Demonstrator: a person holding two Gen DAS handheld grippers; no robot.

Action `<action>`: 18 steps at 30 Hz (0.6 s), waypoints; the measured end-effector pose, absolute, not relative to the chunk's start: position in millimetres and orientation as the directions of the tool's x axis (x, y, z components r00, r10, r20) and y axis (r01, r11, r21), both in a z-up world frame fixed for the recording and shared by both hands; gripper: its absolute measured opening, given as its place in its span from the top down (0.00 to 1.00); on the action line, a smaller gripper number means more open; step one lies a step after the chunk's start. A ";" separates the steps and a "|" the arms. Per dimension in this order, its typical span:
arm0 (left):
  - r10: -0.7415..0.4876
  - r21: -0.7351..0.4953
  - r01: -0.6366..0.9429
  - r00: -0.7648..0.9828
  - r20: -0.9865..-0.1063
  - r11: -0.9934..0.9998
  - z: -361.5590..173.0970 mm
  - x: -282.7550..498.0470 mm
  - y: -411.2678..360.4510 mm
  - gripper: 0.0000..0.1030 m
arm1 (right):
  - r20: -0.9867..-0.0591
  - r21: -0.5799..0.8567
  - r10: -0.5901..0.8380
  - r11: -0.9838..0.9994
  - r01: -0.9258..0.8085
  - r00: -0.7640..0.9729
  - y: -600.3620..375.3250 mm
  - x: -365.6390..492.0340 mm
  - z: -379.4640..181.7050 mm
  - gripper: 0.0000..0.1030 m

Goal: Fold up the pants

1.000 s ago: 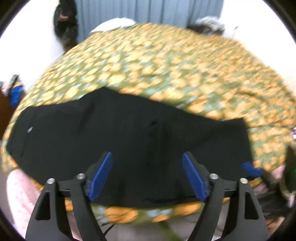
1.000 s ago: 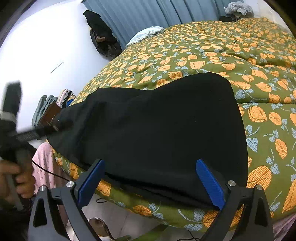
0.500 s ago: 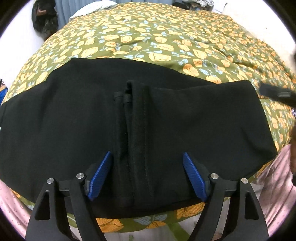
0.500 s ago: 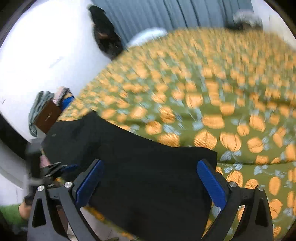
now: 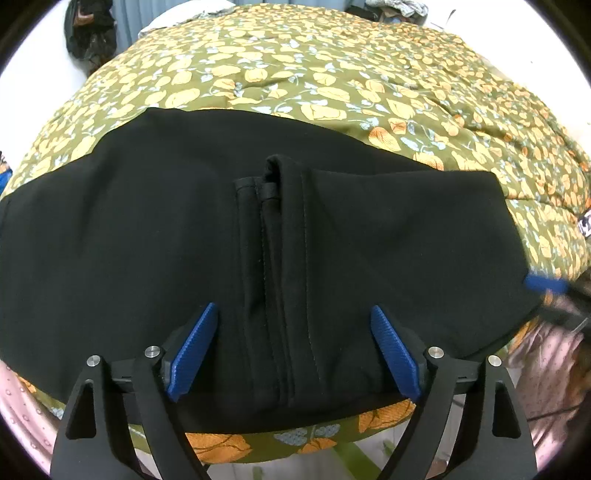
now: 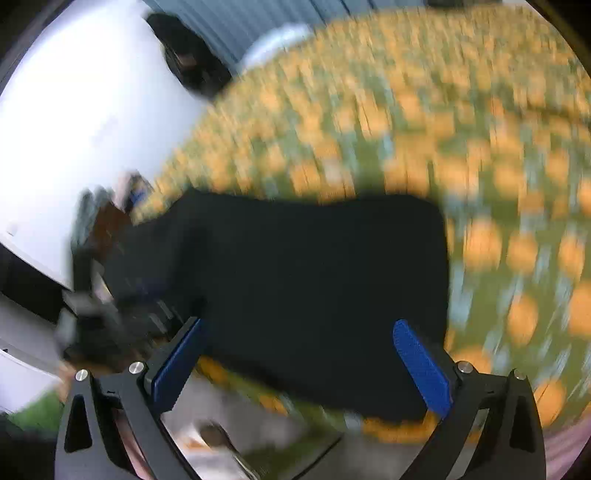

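Observation:
Black pants [image 5: 147, 221] lie flat across the near edge of a bed with a green, orange-leafed cover [image 5: 332, 74]. A stitched, doubled ridge [image 5: 273, 258] runs down their middle. My left gripper [image 5: 292, 308] hovers over that ridge; its jaws are opening and press on nothing. At the right edge, a blue pad of the other gripper [image 5: 545, 284] shows by the pants' end. The right wrist view is blurred. There my right gripper [image 6: 298, 322] stands open above the right end of the pants [image 6: 314, 258], with nothing held.
The bed's front edge [image 5: 295, 439] runs just under the grippers, with floor below. Pink dotted fabric [image 5: 546, 362] shows at the lower corners. A dark bag [image 5: 86, 33] hangs by the grey curtain at the far left. Clothes lie piled at the far end [image 5: 391, 5].
The left view has sunk closer to the pants, and the middle ridge now sits between its fingers. The right view has swung fast towards the pants' right end and is smeared.

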State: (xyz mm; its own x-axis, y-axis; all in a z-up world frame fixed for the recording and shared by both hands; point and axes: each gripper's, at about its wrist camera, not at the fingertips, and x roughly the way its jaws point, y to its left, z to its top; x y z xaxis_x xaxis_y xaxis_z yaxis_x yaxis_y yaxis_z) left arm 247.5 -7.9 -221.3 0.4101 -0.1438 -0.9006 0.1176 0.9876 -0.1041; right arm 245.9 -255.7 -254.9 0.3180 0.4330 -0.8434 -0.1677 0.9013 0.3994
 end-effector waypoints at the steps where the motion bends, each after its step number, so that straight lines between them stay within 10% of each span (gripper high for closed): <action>1: -0.141 -0.101 0.116 0.410 -0.901 0.988 -220.3 247.6 -7.5 0.16 | -0.835 0.395 0.422 0.906 -0.149 0.353 -257.1 239.6 -253.3 0.02; 8: -0.148 -0.164 0.010 0.480 -0.865 0.986 -181.4 246.1 56.6 0.11 | -0.726 0.488 0.465 0.868 -0.098 0.506 -267.7 230.4 -210.2 0.03; 18: -0.004 -0.251 -0.392 0.532 -0.847 0.885 -161.9 280.2 350.0 0.06 | -0.740 0.518 0.489 0.852 -0.072 0.463 -246.9 222.5 -226.6 0.03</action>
